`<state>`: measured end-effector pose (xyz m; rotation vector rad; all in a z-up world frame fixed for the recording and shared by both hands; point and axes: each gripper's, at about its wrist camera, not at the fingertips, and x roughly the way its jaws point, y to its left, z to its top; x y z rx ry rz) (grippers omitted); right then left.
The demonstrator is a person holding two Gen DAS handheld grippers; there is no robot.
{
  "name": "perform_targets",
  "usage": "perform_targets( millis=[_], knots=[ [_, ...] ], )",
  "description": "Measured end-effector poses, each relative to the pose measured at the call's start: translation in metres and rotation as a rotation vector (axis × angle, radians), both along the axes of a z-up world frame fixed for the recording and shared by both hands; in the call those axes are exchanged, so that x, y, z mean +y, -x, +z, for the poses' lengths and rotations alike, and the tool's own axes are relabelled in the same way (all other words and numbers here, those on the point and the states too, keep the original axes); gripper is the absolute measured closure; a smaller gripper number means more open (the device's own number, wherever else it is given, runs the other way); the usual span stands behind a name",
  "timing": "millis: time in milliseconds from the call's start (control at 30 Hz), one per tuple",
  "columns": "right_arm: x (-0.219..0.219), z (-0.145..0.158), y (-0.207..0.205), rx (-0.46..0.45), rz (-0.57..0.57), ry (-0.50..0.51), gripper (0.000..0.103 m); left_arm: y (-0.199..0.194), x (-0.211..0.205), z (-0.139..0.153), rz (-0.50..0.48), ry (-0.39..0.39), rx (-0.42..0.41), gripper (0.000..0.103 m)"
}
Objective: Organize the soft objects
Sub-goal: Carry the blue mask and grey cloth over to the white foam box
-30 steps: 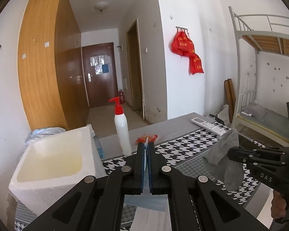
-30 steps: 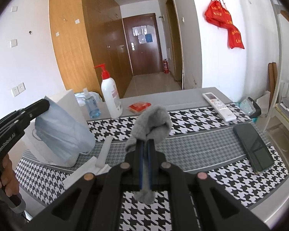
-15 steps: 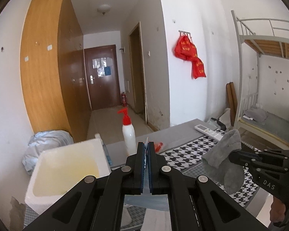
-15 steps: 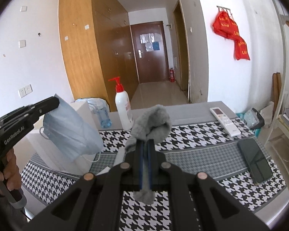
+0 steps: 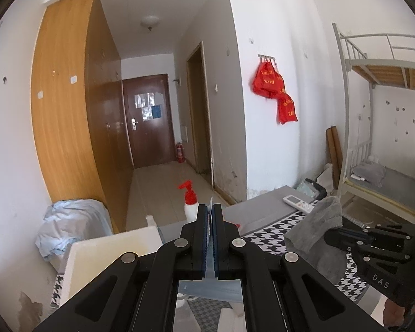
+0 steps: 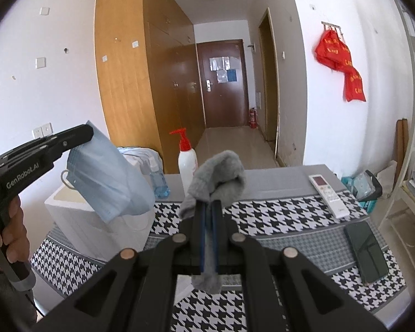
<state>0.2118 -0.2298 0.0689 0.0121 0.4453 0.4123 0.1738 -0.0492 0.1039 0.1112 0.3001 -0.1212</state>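
My left gripper is shut on a light blue face mask, which hangs from it above the white foam box; in the left wrist view only a strip of the mask shows under the jaws. The left gripper also shows in the right wrist view. My right gripper is shut on a grey sock and holds it above the houndstooth cloth. The right gripper and sock appear at the right of the left wrist view.
A white pump bottle with red top, a small blue bottle, a white remote and a dark phone lie on the table with houndstooth cloth. A bunk bed stands right.
Both grippers have risen with their loads; the table and foam box sit lower in both views. The mask hangs higher over the box.
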Motion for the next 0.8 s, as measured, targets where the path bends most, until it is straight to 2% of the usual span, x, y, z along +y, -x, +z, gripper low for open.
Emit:
perform_targets(
  millis=[433,800],
  knots=[
    [0.012,0.02,0.0,-0.052,0.031,-0.004,0.096,0.0,0.016,0.036,0.049,-0.003,-0.04,0.1],
    [0.022,0.024,0.003,-0.07,0.064,0.0,0.096,0.007,0.037,0.06,0.144,-0.012,-0.099,0.1]
  ],
)
